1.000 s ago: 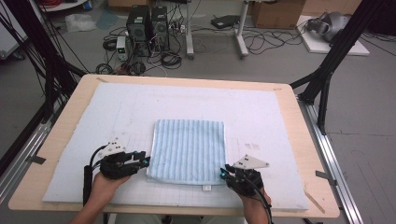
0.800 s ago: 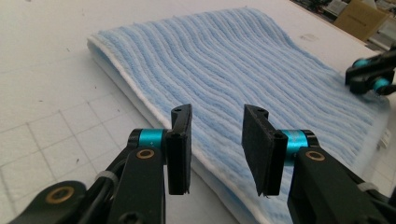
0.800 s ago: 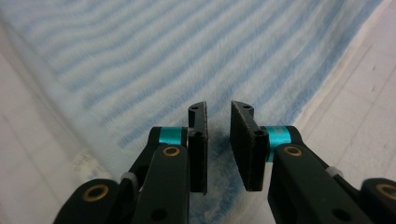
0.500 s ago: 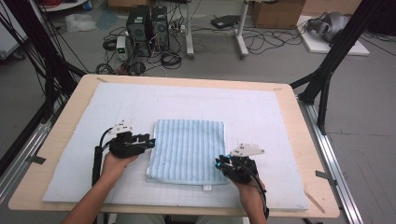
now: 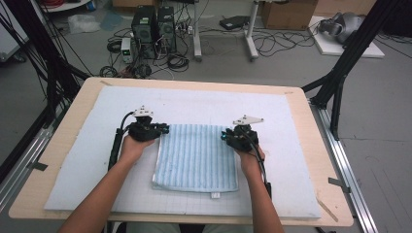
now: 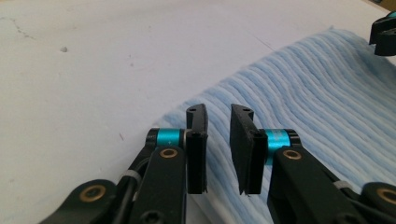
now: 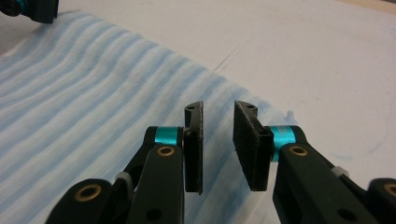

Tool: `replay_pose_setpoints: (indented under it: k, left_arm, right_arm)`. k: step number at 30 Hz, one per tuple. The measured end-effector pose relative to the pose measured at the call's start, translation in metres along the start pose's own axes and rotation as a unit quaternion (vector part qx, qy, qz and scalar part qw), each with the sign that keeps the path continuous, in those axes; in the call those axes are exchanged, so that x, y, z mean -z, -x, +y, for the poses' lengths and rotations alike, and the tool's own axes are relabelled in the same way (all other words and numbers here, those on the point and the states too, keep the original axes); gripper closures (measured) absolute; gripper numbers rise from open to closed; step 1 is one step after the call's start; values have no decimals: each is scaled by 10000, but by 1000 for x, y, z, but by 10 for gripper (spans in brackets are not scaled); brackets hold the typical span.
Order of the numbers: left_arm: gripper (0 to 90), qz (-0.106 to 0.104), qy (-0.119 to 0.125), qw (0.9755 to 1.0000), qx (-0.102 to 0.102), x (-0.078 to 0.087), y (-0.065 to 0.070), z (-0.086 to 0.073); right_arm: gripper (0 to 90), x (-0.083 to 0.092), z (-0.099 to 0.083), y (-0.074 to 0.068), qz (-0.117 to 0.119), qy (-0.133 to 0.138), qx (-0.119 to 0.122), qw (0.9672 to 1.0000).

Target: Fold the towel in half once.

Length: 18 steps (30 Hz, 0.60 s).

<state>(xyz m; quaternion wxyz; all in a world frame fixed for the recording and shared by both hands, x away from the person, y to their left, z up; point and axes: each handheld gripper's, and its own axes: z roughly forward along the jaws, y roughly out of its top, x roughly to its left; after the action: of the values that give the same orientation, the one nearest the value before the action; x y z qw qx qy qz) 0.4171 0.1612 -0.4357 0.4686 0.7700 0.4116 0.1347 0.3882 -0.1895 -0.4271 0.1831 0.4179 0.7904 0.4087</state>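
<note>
Towel (image 5: pixel 197 156) unmoved; both grippers now at far corners.

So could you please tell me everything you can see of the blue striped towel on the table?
The towel is pale blue terry-like cloth with fine lengthwise ribs, folded into a rough square and lying flat on the white mat. A small white tag sticks out at its near edge. The left gripper sits at its far left corner and the right gripper at its far right corner, each with a narrow gap between the jaws above the cloth; neither pinches it.
</note>
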Motion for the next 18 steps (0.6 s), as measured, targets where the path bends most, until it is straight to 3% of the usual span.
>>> replay_pose_setpoints:
  k: [3, 6, 9, 11, 16, 18]
  left_arm:
    - [795, 103, -209, 9997, 32, -13, -5, 1]
    - [799, 339, -476, 9982, -103, -22, -8, 3]
    - [801, 531, -540, 9964, -382, -27, -5, 6]
    - [803, 651, -503, 9955, -466, -30, -4, 6]
    - [791, 639, -408, 9965, -348, -31, -5, 5]
    - [700, 608, -379, 9971, -258, -29, -5, 6]
  right_arm:
    - [762, -14, 5, 8, -140, -202, 11, 9997]
    - [766, -25, 3, 15, -202, -411, -27, 9989]
    - [764, -30, -1, 22, -119, -366, -43, 9993]
    - [764, -30, -2, 24, -137, -356, -24, 9993]
    - [710, -30, -3, 28, -197, -268, -149, 9993]
    - [679, -28, -2, 27, -208, -276, -148, 9993]
